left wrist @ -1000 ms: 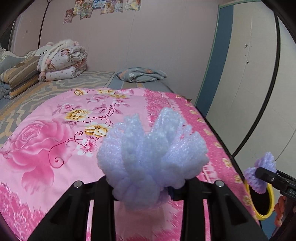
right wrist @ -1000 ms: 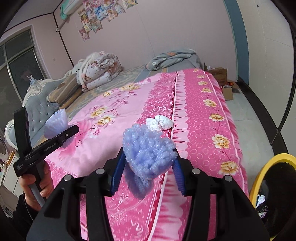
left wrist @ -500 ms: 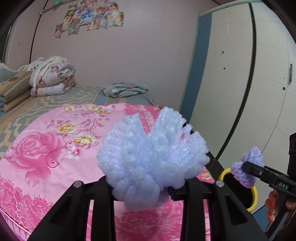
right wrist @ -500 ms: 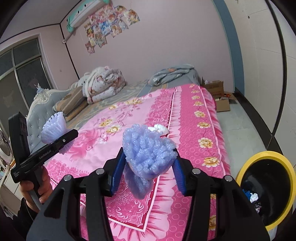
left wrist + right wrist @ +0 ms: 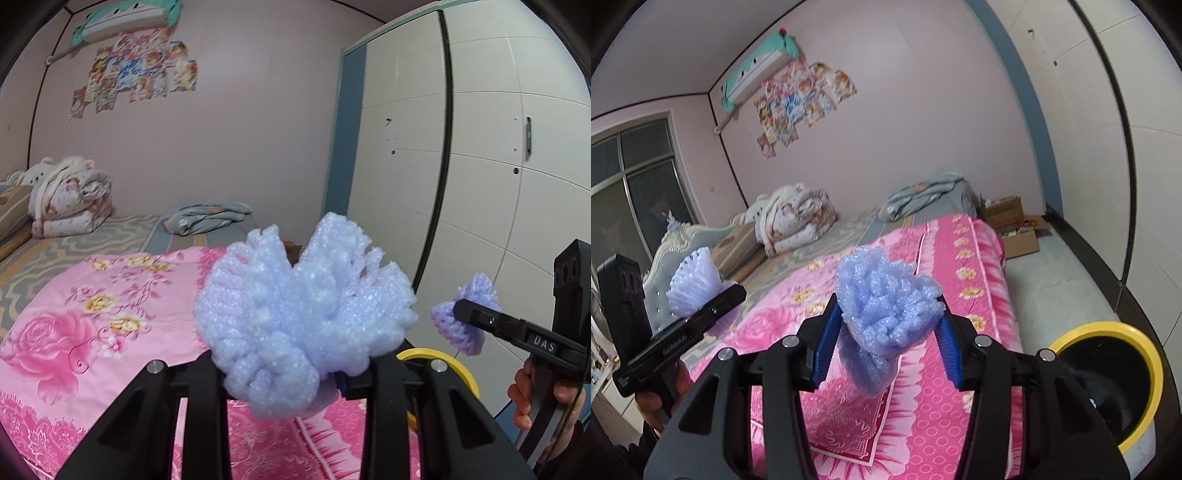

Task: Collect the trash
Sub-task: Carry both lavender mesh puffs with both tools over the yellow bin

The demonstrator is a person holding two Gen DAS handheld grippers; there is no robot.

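I hold one foam wad in the right claw, another foam wad in the left claw. The bin lies low right, nearer my right hand.

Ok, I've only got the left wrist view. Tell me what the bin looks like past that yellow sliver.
Observer: In the right wrist view the yellow-rimmed bin stands on the floor beside the bed, with dark contents.
Operator: Report the right gripper's grip.
Observer: The right gripper has blue pads clamped on its purple foam net.
Operator: Check the floor beyond the bed.
Observer: Open cardboard boxes sit against the far wall.
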